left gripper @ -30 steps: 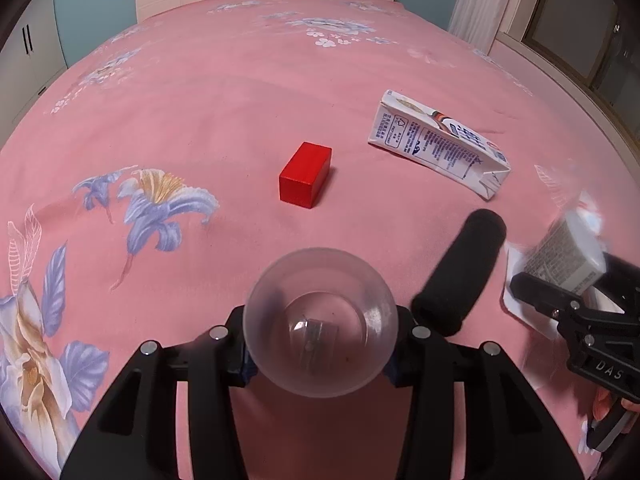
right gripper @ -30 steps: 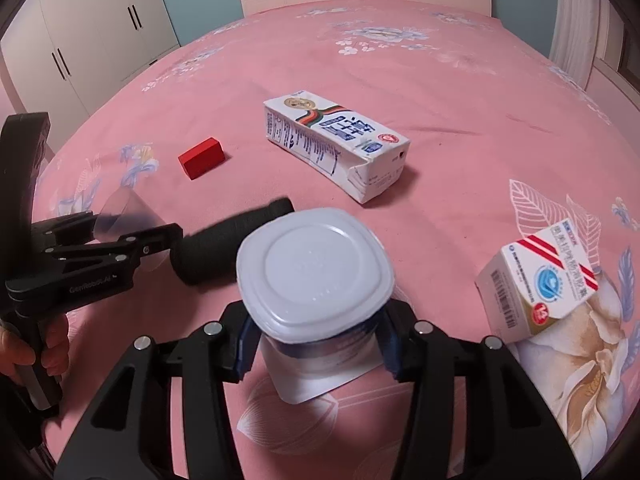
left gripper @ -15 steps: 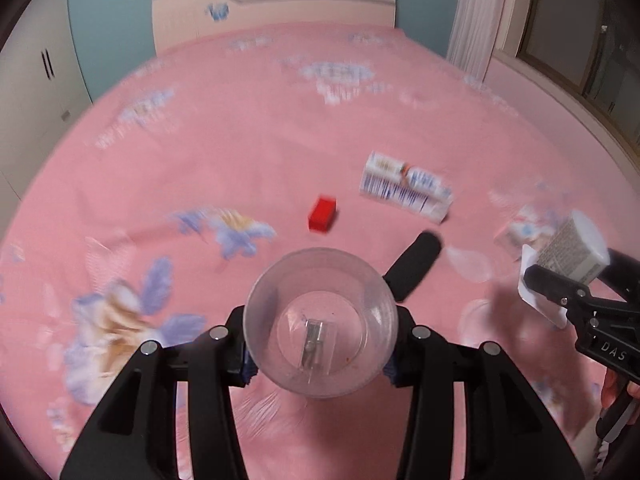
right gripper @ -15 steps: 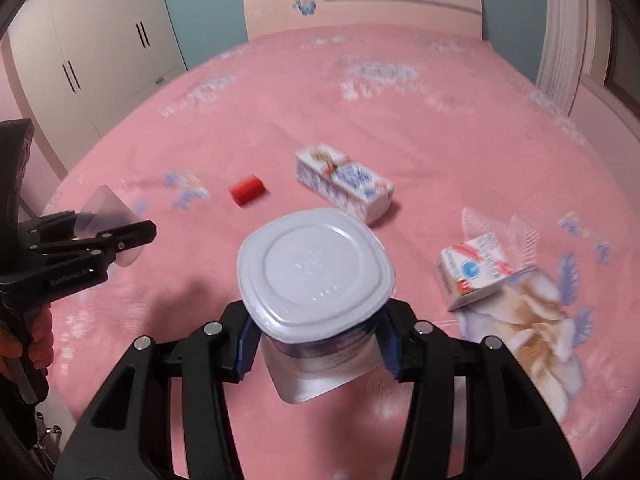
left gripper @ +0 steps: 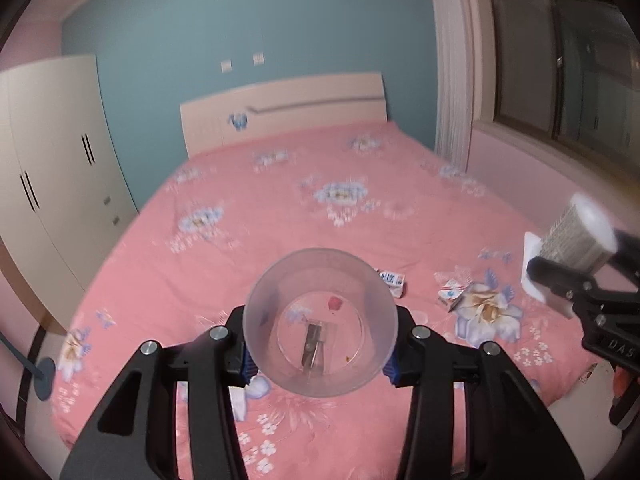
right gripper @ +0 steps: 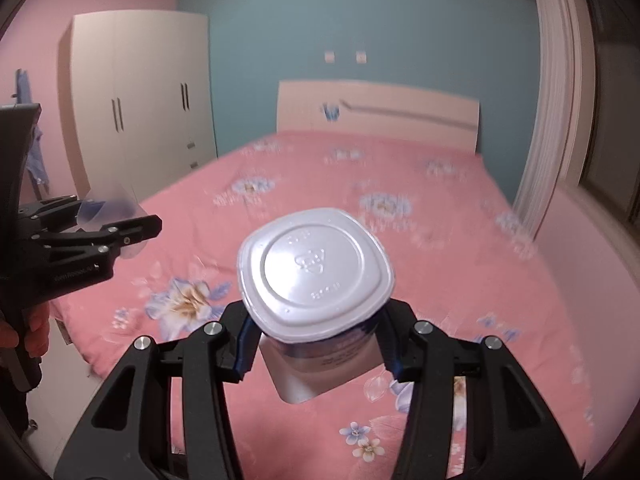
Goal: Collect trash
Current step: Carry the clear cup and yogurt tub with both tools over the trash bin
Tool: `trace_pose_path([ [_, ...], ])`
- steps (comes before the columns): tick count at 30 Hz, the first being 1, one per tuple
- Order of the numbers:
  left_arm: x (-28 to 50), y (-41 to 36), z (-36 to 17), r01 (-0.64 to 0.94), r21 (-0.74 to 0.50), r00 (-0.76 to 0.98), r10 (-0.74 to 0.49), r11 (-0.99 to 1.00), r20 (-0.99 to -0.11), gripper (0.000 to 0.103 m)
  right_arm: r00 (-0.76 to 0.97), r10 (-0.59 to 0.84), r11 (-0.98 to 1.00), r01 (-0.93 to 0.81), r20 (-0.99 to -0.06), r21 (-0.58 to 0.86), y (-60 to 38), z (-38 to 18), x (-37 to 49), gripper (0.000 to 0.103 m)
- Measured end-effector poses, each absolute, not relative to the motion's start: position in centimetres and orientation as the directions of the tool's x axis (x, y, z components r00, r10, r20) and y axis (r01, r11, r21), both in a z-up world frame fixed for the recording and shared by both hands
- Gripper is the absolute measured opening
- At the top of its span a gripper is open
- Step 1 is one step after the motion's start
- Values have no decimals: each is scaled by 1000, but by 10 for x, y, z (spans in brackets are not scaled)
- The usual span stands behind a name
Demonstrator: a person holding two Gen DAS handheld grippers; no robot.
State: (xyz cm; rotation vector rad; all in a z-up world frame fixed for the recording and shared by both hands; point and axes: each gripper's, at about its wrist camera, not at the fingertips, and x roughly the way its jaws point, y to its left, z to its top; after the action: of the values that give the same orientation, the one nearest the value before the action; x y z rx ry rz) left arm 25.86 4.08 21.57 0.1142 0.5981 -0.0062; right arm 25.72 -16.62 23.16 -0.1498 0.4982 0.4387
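Carrying: clear plastic cup point(left gripper: 320, 322) pinched in left gripper point(left gripper: 320, 356), yogurt tub point(right gripper: 316, 276) clamped in right gripper point(right gripper: 316, 356)
Next: a bin must be found, none seen yet
Left behind: cartons point(left gripper: 452, 294) on bed point(left gripper: 240, 240)

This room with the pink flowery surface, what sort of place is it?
Most likely a home bedroom. A large bed with a pink floral sheet fills the view, a pale headboard stands against the teal wall, and a cream wardrobe stands beside it.

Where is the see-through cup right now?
In the left wrist view, the clear plastic cup sits clamped in the left gripper, held up over the pink bed.
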Motion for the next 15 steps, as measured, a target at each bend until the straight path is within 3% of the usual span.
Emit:
trace_pose_path([
  [7, 164, 43, 261, 55, 104, 875, 2, 993, -484, 49, 805, 430, 869, -492, -409, -53, -180, 283, 168, 50],
  [15, 93, 49, 257, 53, 139, 891, 16, 989, -454, 49, 779, 477, 828, -553, -408, -88, -179, 285, 92, 50],
])
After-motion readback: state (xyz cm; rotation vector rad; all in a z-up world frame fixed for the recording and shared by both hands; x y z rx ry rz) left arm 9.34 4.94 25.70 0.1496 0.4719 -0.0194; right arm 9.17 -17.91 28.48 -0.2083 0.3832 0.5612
